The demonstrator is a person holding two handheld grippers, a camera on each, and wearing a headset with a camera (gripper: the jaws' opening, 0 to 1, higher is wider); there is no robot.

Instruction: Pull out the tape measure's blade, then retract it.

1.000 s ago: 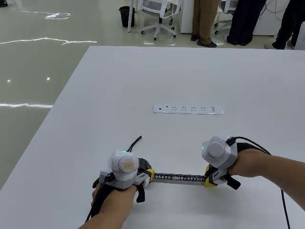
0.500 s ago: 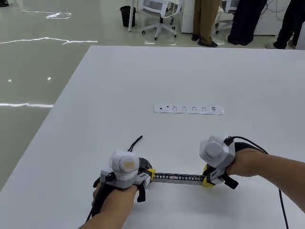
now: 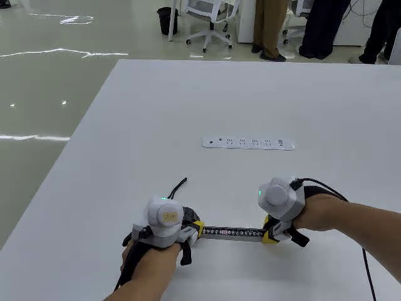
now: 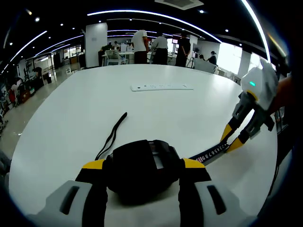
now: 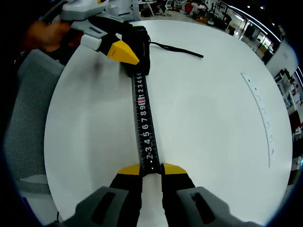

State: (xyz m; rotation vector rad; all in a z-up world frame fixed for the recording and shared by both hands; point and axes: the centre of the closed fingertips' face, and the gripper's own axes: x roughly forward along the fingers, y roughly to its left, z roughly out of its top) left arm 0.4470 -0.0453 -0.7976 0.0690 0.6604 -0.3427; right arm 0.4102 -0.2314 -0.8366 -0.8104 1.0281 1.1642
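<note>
The left gripper (image 4: 144, 166) is clamped on the black tape measure case (image 4: 139, 158) near the white table's (image 3: 188, 100) near edge. To its right, the right gripper (image 5: 150, 169) pinches the tip of the drawn-out blade (image 5: 144, 113). A power strip (image 3: 248, 143) lies farther back. Beyond the table are a glossy floor (image 3: 50, 75), an office chair (image 3: 207, 15) and standing people (image 3: 269, 28).

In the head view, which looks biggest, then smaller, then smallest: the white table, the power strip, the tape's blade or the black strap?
1. table
2. power strip
3. blade, which looks shorter and thinner even though it lies nearer the camera
4. black strap
</note>
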